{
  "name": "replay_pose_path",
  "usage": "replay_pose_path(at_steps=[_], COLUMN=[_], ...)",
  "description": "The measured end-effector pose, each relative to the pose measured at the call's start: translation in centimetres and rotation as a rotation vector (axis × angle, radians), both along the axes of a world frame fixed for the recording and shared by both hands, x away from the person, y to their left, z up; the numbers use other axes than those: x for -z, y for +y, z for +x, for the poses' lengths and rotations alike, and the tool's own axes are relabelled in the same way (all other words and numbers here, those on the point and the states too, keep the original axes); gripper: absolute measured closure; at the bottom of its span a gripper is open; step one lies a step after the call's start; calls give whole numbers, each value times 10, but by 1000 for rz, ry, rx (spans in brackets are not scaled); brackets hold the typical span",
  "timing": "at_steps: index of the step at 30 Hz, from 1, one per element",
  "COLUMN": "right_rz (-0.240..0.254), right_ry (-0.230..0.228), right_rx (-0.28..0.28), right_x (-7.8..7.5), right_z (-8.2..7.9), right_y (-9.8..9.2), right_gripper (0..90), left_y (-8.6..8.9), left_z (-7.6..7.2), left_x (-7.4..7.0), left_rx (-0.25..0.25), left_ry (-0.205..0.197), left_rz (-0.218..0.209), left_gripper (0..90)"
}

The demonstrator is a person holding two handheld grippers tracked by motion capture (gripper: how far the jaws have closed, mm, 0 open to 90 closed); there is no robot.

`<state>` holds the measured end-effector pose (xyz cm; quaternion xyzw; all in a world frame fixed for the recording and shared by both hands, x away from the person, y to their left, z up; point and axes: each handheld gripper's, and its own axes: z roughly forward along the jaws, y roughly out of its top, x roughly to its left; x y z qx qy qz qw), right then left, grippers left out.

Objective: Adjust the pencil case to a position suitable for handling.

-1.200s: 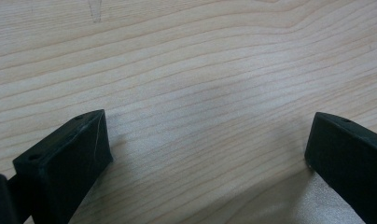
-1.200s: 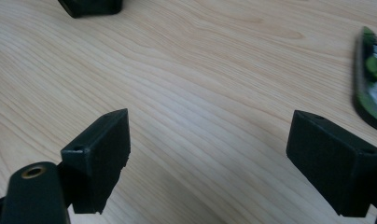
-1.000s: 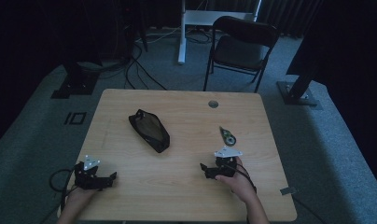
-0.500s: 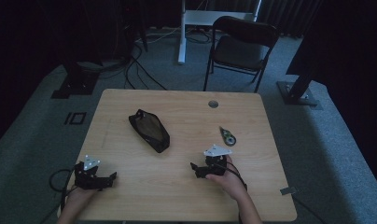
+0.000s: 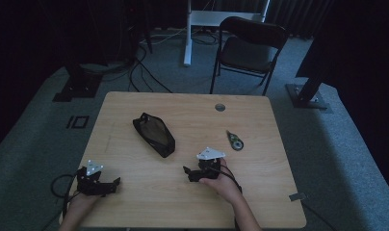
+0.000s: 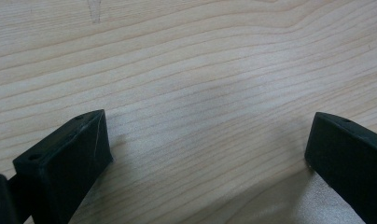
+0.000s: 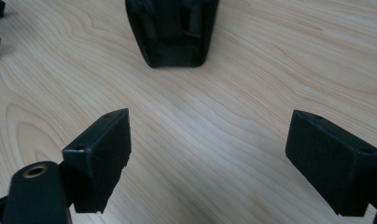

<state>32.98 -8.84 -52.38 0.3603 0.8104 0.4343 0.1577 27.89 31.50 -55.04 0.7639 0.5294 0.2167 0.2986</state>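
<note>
Facing the black mesh zip pouch [image 7: 171, 30] head-on, the right gripper [image 7: 205, 158] is held low over the light wooden tabletop [image 5: 260, 192], its fingers [image 7: 100, 149] spread wide apart with nothing between them. In the right gripper view the near end of the pouch is seen straight ahead of the gap, set slightly toward the left finger, with a strip of bare wood between it and the fingertips. In the high view the pouch [image 5: 154, 134] lies left of the tabletop's centre, and its long axis is seen to run diagonally, from the far left down toward the right gripper [image 5: 191, 173], so that its nearer, lower end is the one presented to that gripper.

The left gripper [image 5: 111, 184] is rested near the front left corner, well apart from the pouch, and in the left gripper view its fingers [image 6: 65, 154] are likewise spread open over bare wood. The right gripper is therefore judged the nearer of the two, and a forward approach along the pouch's length is what the coming grasp would seem to call for. A small green-and-black tape dispenser [image 5: 236, 141] is left lying to the right of the right hand, apart from both grippers.
</note>
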Motion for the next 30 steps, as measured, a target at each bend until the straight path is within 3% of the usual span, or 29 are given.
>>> replay_pose_path(at_steps=[13, 30], right_rz=[28, 79], right_ry=[-10, -34], right_rx=[-4, 67], right_x=[2, 1], right_z=[8, 18], right_y=[31, 57], right_gripper=[150, 268], left_y=[0, 0], left_z=[0, 0], left_x=[0, 0], left_rx=[2, 1], left_ry=[0, 0], left_rz=[-1, -2], left_gripper=[1, 2])
